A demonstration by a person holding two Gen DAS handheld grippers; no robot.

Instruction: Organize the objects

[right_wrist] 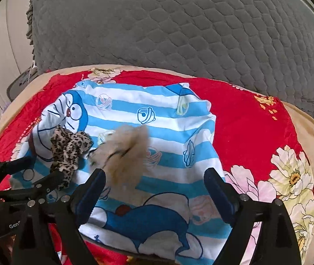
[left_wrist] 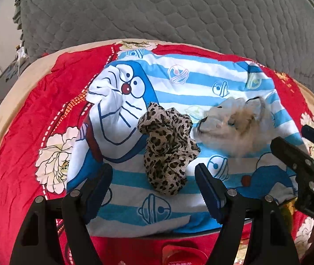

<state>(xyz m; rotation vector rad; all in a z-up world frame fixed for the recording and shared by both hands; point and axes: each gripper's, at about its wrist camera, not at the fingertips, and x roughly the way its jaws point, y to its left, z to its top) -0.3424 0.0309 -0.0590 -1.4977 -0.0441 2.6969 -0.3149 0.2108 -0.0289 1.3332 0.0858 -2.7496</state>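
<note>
A leopard-print fabric piece (left_wrist: 168,145) (right_wrist: 70,148) lies bunched on a blue-and-white striped cartoon cloth (left_wrist: 179,84) (right_wrist: 157,114). My left gripper (left_wrist: 152,172) (right_wrist: 42,170) hovers over its near end with the jaws open and not touching it. To its right is a fluffy beige-and-white thing (left_wrist: 234,123) (right_wrist: 126,152), too blurred to tell what it is. My right gripper (right_wrist: 154,174) (left_wrist: 289,137) stands wide open just behind it. The fluff shows ahead of the right gripper's left finger (right_wrist: 95,185), and nothing is pressed between the pads.
The striped cloth is spread over a red blanket (left_wrist: 35,121) (right_wrist: 245,121) printed with white flowers, on a beige-edged bed. A grey quilted cushion (left_wrist: 157,11) (right_wrist: 179,22) rises behind. A pale wall (left_wrist: 0,44) lies to the far left.
</note>
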